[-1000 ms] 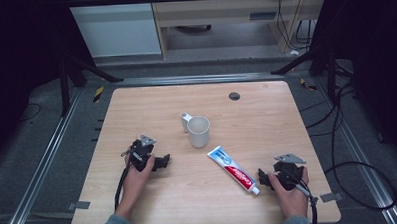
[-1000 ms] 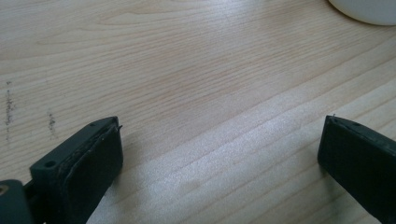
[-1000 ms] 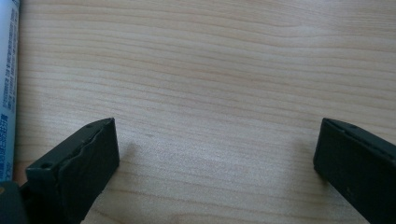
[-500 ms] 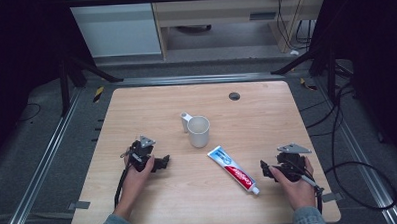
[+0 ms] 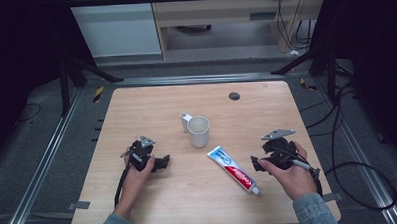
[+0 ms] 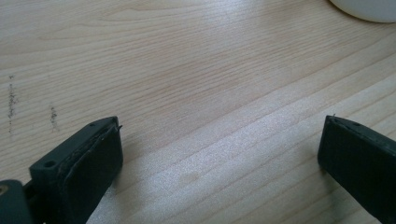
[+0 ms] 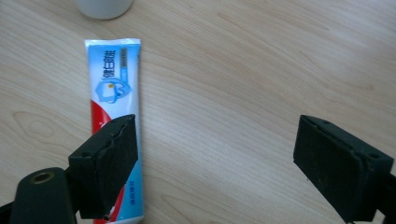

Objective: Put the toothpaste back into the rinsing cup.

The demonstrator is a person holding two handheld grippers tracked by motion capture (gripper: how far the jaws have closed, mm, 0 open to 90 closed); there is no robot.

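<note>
Two grippers sit over my light wooden table, which stands on grey floor between metal rails, with pale cabinets behind. One white mug stands upright mid-table, handle toward the far left; I cannot see into it. My left gripper rests low on the wood, jaws wide apart, bare grain between them. My right gripper hangs above the table just beside the toothpaste tube, which lies flat near the mug; its jaws have just been closing slightly yet stand wide, gripping nothing.
</note>
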